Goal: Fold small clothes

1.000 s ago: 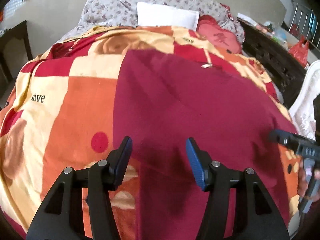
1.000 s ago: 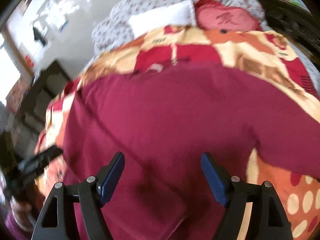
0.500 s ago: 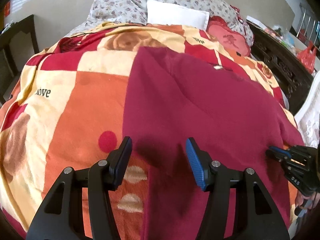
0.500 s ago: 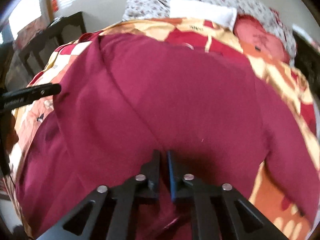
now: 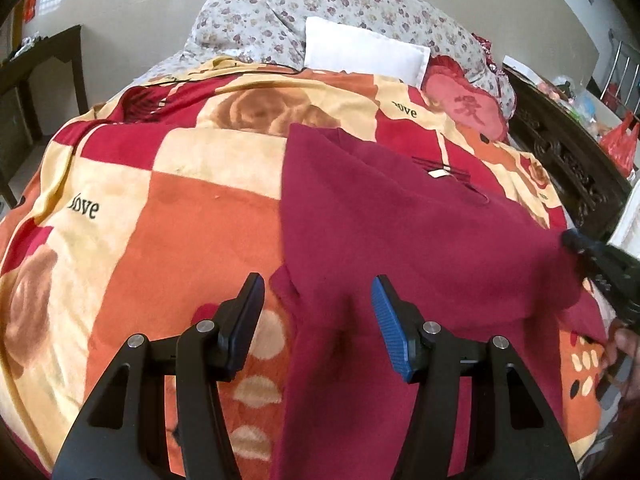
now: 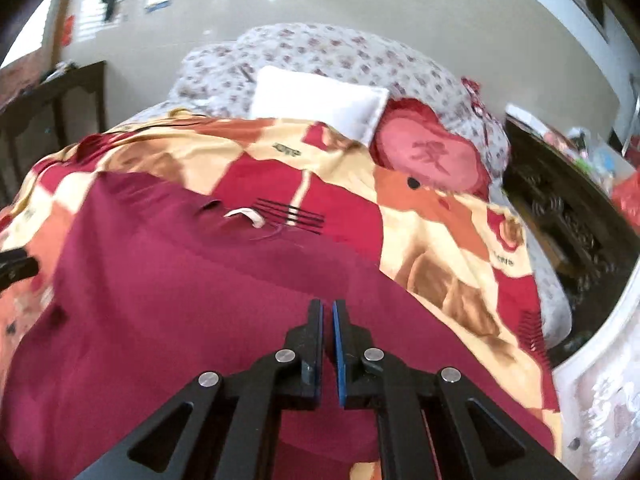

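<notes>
A dark red garment [image 5: 400, 232] lies spread on the patterned blanket [image 5: 168, 216] of a bed. My left gripper [image 5: 318, 300] is open just above the garment's near left edge, its jaws straddling a small fold. My right gripper [image 6: 327, 316] is shut on the garment's [image 6: 180, 300] right edge and lifts it; it also shows at the right of the left wrist view [image 5: 592, 256]. A white label [image 6: 246, 214] marks the collar at the far end.
Floral pillows [image 5: 340, 12], a white pillow [image 5: 360, 54] and a red cushion [image 5: 468, 108] lie at the bed's head. A dark carved wooden bed frame [image 5: 568, 152] runs along the right. A dark wooden table [image 5: 36, 64] stands at the left.
My right gripper shut on the garment's right edge and pulled it up and to the right. My left gripper stayed open and drew back over the near left edge.
</notes>
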`<state>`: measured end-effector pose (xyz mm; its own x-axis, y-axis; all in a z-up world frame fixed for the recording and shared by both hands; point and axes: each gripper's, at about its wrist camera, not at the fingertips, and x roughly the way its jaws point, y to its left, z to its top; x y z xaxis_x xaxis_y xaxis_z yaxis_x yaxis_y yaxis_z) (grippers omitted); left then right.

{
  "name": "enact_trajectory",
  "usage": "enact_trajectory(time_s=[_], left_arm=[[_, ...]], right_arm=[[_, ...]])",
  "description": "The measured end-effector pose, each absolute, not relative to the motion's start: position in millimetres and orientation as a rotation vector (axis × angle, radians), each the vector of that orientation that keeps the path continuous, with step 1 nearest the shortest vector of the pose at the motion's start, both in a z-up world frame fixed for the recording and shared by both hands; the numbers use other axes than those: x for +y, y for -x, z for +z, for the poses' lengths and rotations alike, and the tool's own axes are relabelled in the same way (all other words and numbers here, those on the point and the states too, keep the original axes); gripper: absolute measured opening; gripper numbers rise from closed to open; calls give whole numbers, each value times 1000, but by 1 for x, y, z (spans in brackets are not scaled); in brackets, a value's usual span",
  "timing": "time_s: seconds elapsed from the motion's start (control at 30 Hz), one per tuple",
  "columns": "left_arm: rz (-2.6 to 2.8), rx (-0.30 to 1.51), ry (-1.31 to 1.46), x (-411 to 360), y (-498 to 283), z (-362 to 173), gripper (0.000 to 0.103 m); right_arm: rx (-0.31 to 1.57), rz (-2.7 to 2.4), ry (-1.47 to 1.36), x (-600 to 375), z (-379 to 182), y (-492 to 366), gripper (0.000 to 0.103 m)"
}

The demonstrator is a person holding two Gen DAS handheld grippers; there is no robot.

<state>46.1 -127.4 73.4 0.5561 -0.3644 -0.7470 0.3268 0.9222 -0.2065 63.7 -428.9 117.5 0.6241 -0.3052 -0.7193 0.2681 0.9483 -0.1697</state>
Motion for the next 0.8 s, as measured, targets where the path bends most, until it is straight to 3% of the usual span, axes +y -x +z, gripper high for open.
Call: enact_trajectory(time_s=[0.13,0.27,0.3,0.53,0.8], left_arm=[[-408,926,27,-140,-55,64,56],[-393,934,-3,-149,-64,55,56],[-388,943,-6,-151,-66,51,56],[-351,988,-45,-156,-70,27,56],[-364,969,-52,-149,-55,49,56]], right_arm=[[898,-327,-85,-455,98,-67,5],[794,-365,-159,-464,119,-33,42],[760,-365,-173,-465,121,-22,44],[898,-374,-296,-477,63,-28,41],[836,-405,-449,-501,90,21,41]])
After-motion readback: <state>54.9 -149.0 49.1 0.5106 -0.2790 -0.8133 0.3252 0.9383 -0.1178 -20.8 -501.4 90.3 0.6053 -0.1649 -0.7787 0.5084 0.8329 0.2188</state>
